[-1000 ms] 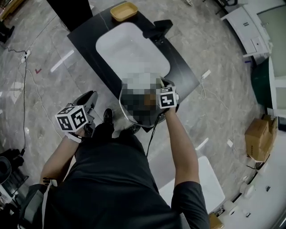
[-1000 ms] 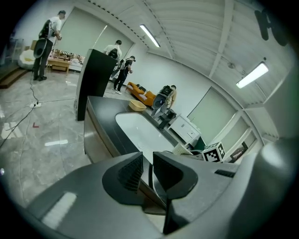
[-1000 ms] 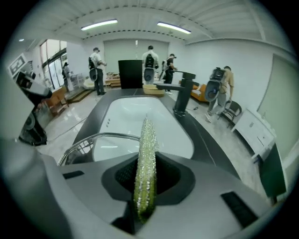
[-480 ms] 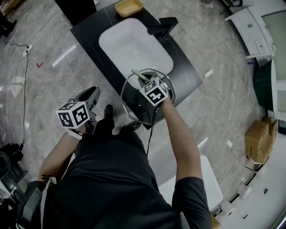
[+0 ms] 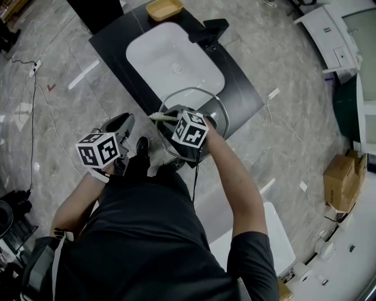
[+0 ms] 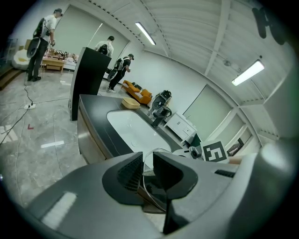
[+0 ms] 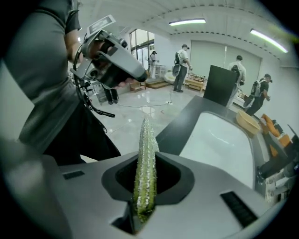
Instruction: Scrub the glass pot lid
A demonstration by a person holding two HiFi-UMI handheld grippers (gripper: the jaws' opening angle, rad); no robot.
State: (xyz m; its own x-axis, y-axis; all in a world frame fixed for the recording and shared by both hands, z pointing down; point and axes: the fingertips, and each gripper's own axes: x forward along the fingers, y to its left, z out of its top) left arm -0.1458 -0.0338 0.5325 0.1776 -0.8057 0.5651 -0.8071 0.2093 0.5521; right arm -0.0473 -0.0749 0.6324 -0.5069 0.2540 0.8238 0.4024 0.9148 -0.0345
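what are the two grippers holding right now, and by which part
Left tongs: the glass pot lid, pinched at its rim. Right tongs: a green scrub pad, gripped edge-on by its near end.

In the head view the lid (image 5: 202, 103) hangs over the counter's (image 5: 114, 47) near edge, so the only way past is around its rim. At the lid's 9 o'clock the left gripper (image 6: 147, 163) clamps the rim and closes off that side. The right gripper (image 7: 145, 161), clamped on a pad (image 5: 162, 117), lies across the glass, pointing to 9 o'clock. The basin (image 5: 170, 59) at 12 o'clock is open room. A tap (image 5: 208, 28) stands at its 1 o'clock rim, with a tray (image 5: 163, 9) beyond. The floor (image 5: 70, 111) at 9 o'clock lies open.
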